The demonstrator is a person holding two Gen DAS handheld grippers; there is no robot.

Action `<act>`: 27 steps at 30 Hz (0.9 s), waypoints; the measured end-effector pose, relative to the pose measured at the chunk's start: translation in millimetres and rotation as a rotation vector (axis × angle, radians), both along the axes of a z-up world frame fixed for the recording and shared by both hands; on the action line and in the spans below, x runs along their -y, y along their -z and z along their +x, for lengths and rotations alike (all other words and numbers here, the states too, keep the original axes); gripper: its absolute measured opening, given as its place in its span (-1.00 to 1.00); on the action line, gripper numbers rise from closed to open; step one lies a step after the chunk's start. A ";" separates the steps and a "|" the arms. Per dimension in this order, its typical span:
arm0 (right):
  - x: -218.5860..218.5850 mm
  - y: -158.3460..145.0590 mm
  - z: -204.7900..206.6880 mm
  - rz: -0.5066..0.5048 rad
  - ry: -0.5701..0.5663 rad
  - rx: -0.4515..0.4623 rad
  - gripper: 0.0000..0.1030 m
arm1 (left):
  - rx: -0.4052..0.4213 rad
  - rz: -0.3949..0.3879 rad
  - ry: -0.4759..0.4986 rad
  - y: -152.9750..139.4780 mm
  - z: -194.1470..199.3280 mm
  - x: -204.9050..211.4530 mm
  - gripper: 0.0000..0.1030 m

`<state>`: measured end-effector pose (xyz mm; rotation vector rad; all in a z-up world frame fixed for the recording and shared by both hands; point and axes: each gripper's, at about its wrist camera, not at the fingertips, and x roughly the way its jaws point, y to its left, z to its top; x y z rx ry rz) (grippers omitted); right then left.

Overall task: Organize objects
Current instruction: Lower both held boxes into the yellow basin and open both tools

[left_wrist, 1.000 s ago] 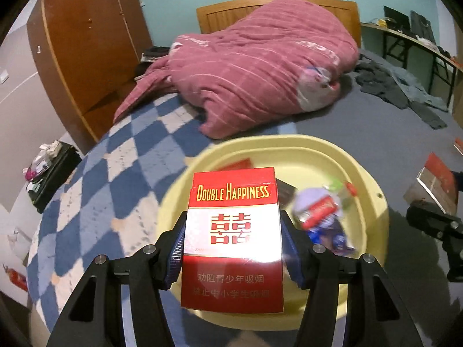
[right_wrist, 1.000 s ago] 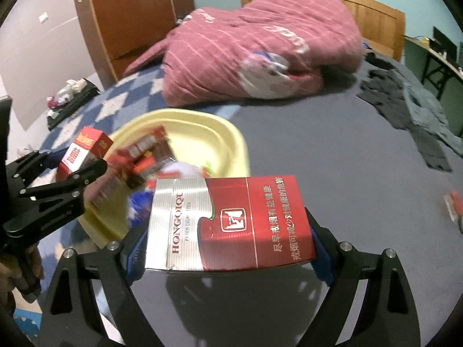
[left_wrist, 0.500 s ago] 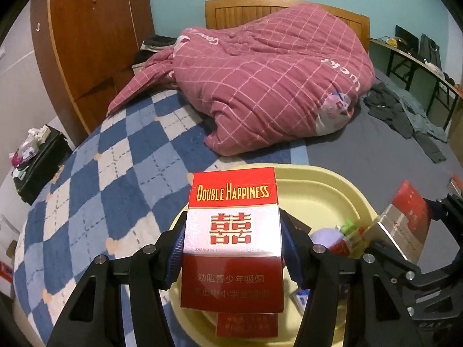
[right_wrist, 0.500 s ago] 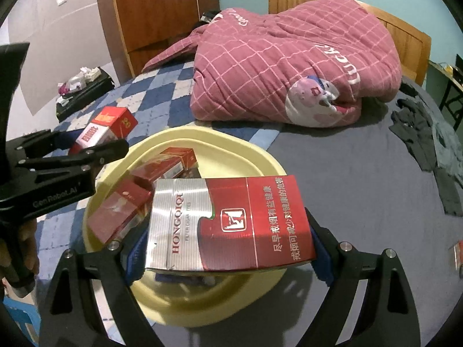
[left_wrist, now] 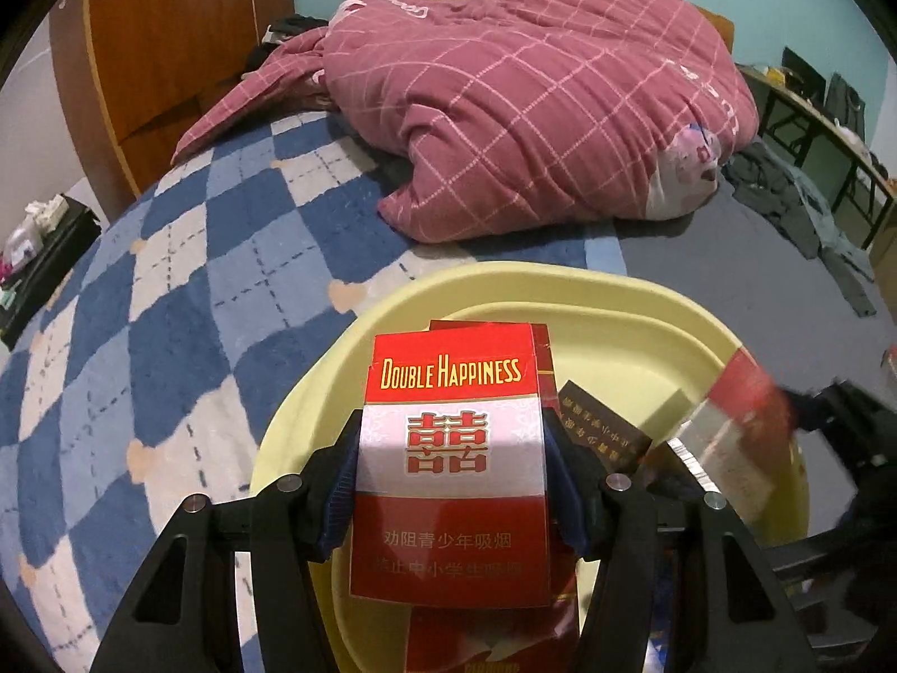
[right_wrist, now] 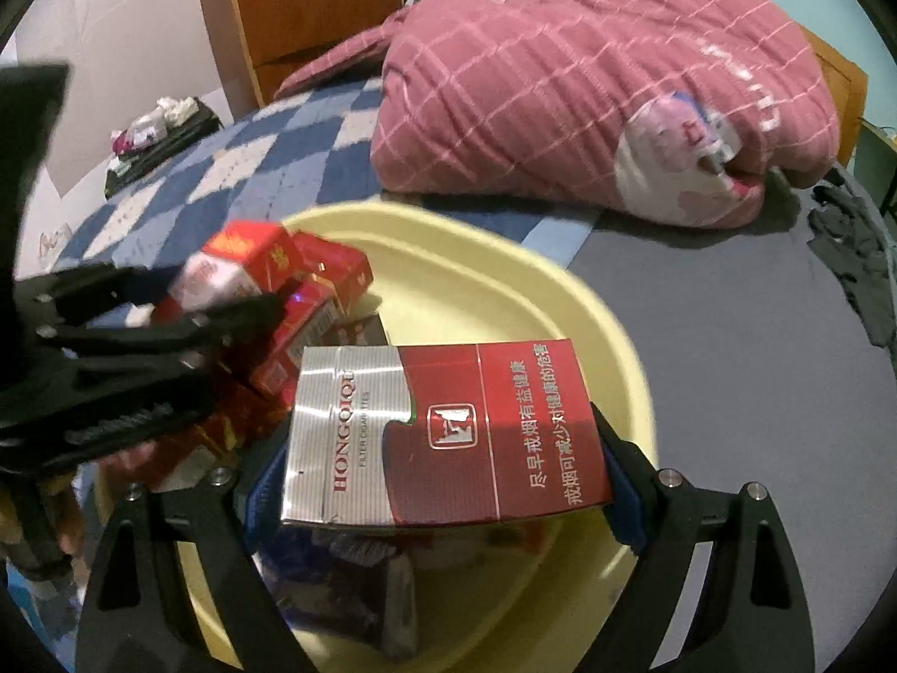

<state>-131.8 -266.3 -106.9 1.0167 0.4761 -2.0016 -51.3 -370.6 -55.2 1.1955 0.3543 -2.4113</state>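
My left gripper (left_wrist: pixel 451 476) is shut on a red and white Double Happiness cigarette pack (left_wrist: pixel 451 437), held upright over the pale yellow basin (left_wrist: pixel 628 331). My right gripper (right_wrist: pixel 443 465) is shut on a silver and dark red Hongqiqu pack (right_wrist: pixel 448 432), held sideways over the same basin (right_wrist: pixel 504 291). In the right wrist view the left gripper (right_wrist: pixel 224 303) with its pack comes in from the left. Several red packs (right_wrist: pixel 331 275) and wrapped items lie in the basin. The right-hand pack (left_wrist: pixel 734 437) shows blurred at the right of the left wrist view.
The basin sits on a bed with a blue checked blanket (left_wrist: pixel 168 291) and a grey sheet (left_wrist: pixel 745 280). A pink quilt (left_wrist: pixel 549 123) is heaped behind it. A wooden wardrobe (left_wrist: pixel 168 39) stands at the back left, dark clothes (left_wrist: pixel 801 207) lie at the right.
Both grippers have come forward and down over the basin, each still holding its pack. The basin now fills more of both views, and the two grippers are closer together.
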 end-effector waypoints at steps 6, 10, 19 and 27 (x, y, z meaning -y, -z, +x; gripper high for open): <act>3.6 7.7 -2.5 0.007 0.000 -0.006 0.73 | -0.011 0.001 -0.007 4.2 -0.9 2.2 0.12; 4.9 7.9 -2.4 0.021 -0.001 -0.013 0.73 | -0.022 -0.003 -0.021 5.7 1.7 -1.4 0.12; 4.6 8.6 0.0 0.019 0.004 -0.031 0.73 | -0.040 -0.030 -0.027 4.2 6.0 -3.8 0.15; -1.1 2.4 5.1 -0.022 0.004 -0.012 0.99 | -0.097 -0.012 -0.071 1.0 18.4 -4.7 0.64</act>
